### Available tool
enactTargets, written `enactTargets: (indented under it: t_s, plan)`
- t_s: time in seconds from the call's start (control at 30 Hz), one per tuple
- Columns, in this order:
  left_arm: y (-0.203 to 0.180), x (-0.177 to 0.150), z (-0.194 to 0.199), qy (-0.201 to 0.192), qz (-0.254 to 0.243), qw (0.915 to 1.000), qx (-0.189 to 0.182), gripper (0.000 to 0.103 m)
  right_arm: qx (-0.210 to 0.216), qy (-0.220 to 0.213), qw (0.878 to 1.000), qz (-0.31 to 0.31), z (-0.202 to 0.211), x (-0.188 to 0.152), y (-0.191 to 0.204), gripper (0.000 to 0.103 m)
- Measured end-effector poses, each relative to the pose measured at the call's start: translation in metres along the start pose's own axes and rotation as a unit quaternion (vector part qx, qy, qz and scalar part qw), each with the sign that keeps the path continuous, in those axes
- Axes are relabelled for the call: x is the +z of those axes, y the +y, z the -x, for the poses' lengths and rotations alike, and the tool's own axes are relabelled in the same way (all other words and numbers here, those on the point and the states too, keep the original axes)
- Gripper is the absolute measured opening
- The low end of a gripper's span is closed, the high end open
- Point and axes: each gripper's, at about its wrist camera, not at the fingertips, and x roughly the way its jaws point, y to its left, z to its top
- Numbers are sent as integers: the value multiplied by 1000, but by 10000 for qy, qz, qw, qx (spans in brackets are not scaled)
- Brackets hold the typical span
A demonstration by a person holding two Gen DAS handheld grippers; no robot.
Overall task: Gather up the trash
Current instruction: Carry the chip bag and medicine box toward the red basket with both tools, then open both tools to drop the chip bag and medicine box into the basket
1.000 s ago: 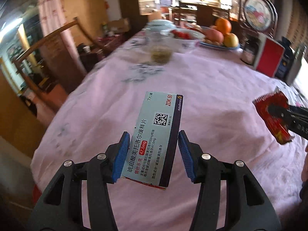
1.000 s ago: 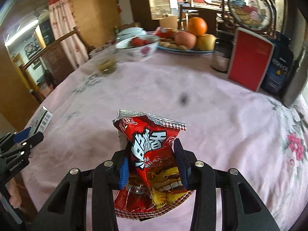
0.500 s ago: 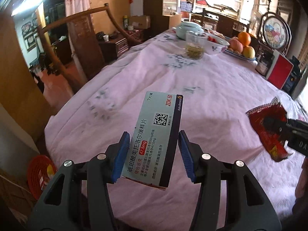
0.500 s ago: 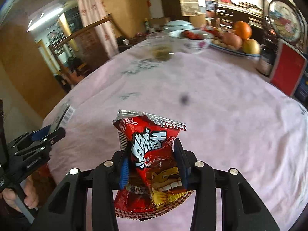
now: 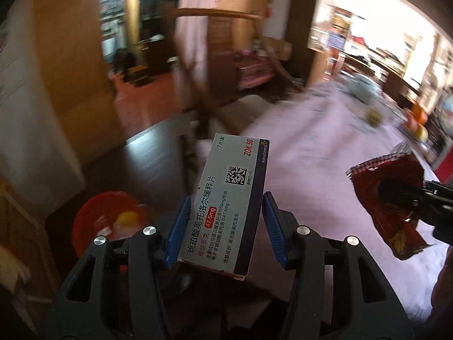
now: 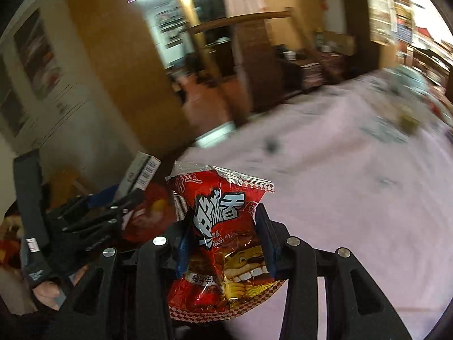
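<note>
Both pieces picked: left tool (image 5: 223, 226) pinching box (image 5: 230, 198), right tool (image 6: 223, 243) pinching snack bag (image 6: 223, 240). Left: drop into red bin (image 5: 99, 218).

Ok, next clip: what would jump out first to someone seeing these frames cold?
Each gripper carries trash: the left gripper holds a grey medicine box upright in its blue pads, and the right gripper clamps a red snack bag. A red bin with rubbish inside sits on the floor, low left beyond the pink tablecloth; the background is motion-blurred.

wooden chair (image 5: 215, 56) beside table (image 5: 325, 153) edge
</note>
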Motion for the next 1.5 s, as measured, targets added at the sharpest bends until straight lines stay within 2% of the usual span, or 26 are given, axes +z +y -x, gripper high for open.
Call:
enactTargets:
  t_s: [0.13, 0.27, 0.47, 0.6, 0.8, 0.97, 1.0, 1.07, 1.13, 1.27, 1.37, 1.5]
  plan:
    - [69, -10, -5, 106, 467, 9979, 447, 51, 381, 276, 9982, 372, -42, 15, 55, 41]
    - [133, -29, -27, 445, 960, 9911, 807, 51, 765, 725, 9925, 615, -99, 24, 107, 41]
    - [209, -63, -71, 1043, 1615, 9737, 1225, 51, 989, 1370, 9833, 681, -189, 23, 158, 41]
    - [240, -79, -97, 1336, 1747, 9667, 1311, 51, 936, 1879, 9757, 635, -250, 16, 173, 41]
    - [256, -90, -130, 1649, 1912, 9580, 1361, 51, 920, 2293, 9680, 435, -315, 4, 191, 42]
    - [256, -92, -156, 1796, 1958, 9546, 1347, 51, 1044, 2420, 9645, 150, -353, -5, 183, 42]
    - [259, -93, -160, 1819, 2023, 9527, 1353, 51, 1068, 2415, 9645, 85, -361, -7, 184, 45]
    - [265, -94, -166, 1868, 2124, 9493, 1371, 52, 1030, 2337, 9668, -51, -368, -9, 179, 49]
    - [269, -96, -170, 1905, 2183, 9468, 1401, 54, 1041, 2319, 9670, -165, -372, -9, 175, 59]
    - [272, -97, -171, 2005, 2173, 9435, 1494, 54, 991, 2331, 9674, -49, -374, -8, 173, 63]
    - [272, -96, -165, 1930, 2180, 9433, 1592, 64, 1006, 2282, 9684, -26, -370, -6, 171, 65]
    - [272, -96, -155, 1870, 2252, 9425, 1613, 70, 1200, 2166, 9689, 20, -358, -1, 171, 69]
